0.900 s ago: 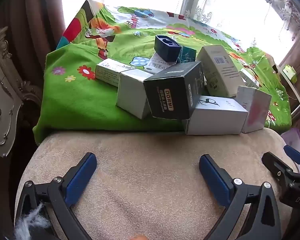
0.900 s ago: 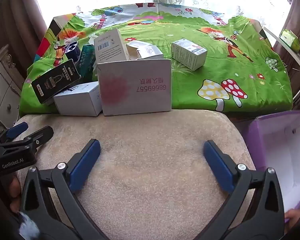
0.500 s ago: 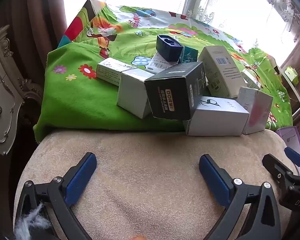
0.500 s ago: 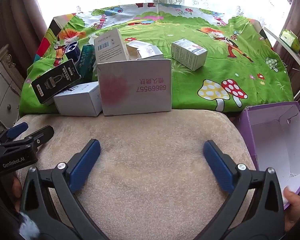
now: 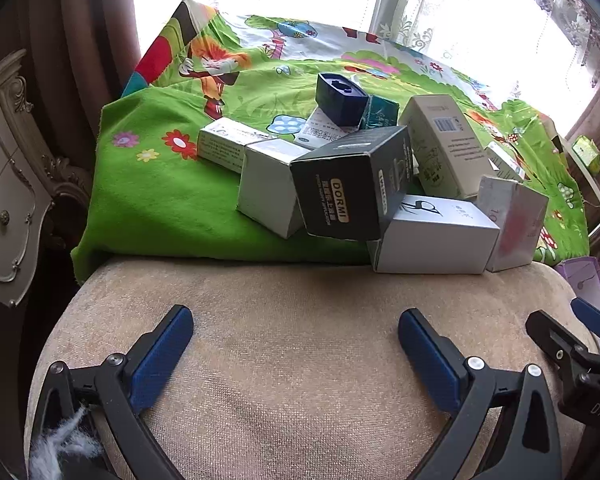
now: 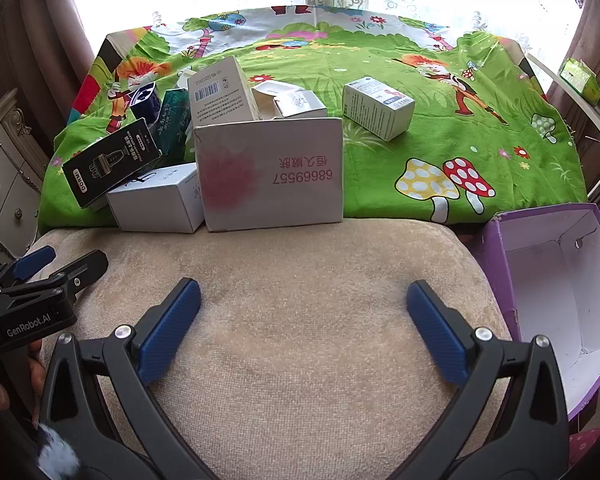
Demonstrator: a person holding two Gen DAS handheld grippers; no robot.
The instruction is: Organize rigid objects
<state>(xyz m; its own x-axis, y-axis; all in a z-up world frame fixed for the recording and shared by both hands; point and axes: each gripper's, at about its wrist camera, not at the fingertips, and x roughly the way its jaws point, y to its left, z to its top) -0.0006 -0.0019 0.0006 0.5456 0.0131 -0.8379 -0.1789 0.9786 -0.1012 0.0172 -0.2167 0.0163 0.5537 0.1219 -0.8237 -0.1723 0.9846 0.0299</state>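
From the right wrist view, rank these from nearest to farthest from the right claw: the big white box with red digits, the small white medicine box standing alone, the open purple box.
1. Open purple box: right of the right claw, beside the cushion.
2. Big white box with red digits: ahead, slightly left, at the cushion's far edge.
3. Small white medicine box: farther back, alone on the green cloth.

Matt cardboard boxes (image 5: 436, 240), printed cloth cover (image 6: 460, 128), nubbly beige cushion (image 6: 300, 320)
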